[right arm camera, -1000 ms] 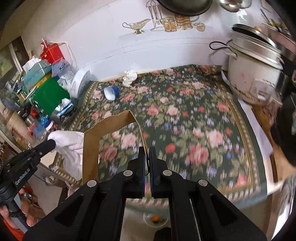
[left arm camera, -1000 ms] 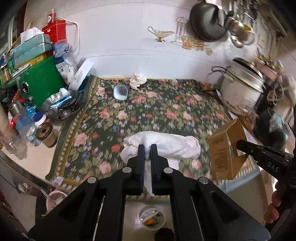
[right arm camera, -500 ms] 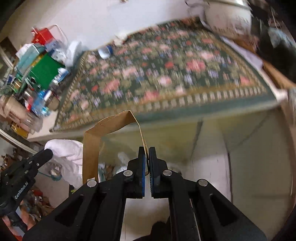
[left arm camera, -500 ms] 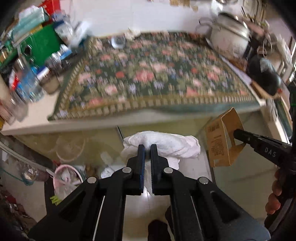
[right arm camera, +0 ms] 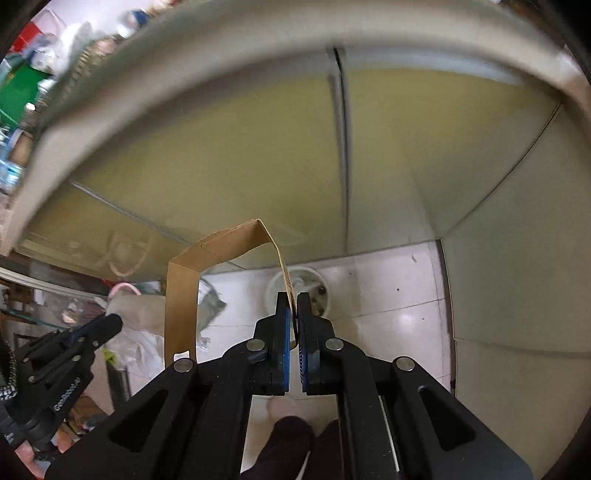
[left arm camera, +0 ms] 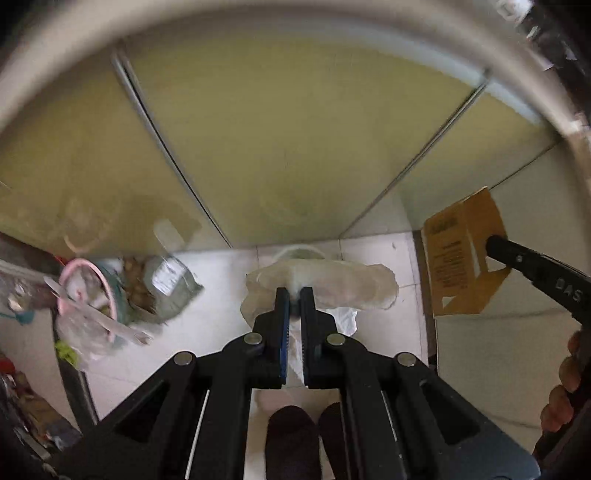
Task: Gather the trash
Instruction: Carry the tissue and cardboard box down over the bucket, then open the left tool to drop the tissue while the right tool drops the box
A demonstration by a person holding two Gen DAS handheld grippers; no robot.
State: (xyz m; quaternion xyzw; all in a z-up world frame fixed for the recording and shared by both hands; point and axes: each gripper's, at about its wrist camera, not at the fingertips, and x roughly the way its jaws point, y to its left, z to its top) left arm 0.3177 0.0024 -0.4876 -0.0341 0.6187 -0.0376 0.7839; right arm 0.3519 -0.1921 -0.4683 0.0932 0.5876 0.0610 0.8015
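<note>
My left gripper point(left arm camera: 294, 295) is shut on a crumpled white tissue wad point(left arm camera: 325, 282) and holds it above a white bin point(left arm camera: 300, 253) on the tiled floor. My right gripper point(right arm camera: 291, 301) is shut on the edge of an open brown cardboard box point(right arm camera: 184, 291); the same box point(left arm camera: 463, 254) shows at the right of the left wrist view. The white round bin point(right arm camera: 306, 291) with scraps inside lies just beyond my right fingertips. The left gripper body point(right arm camera: 70, 354) shows at the lower left of the right wrist view.
Yellow-green cabinet doors point(left arm camera: 277, 147) under the counter edge point(left arm camera: 258, 33) face me. A pink basket with plastic bags and rubbish point(left arm camera: 92, 295) sits on the floor at left. The person's dark feet point(left arm camera: 295, 443) stand on the white tiles below.
Both grippers have dropped from over the floral tablecloth to below the counter edge, down toward the floor, each still holding its item. The white bin has come into view under them.
</note>
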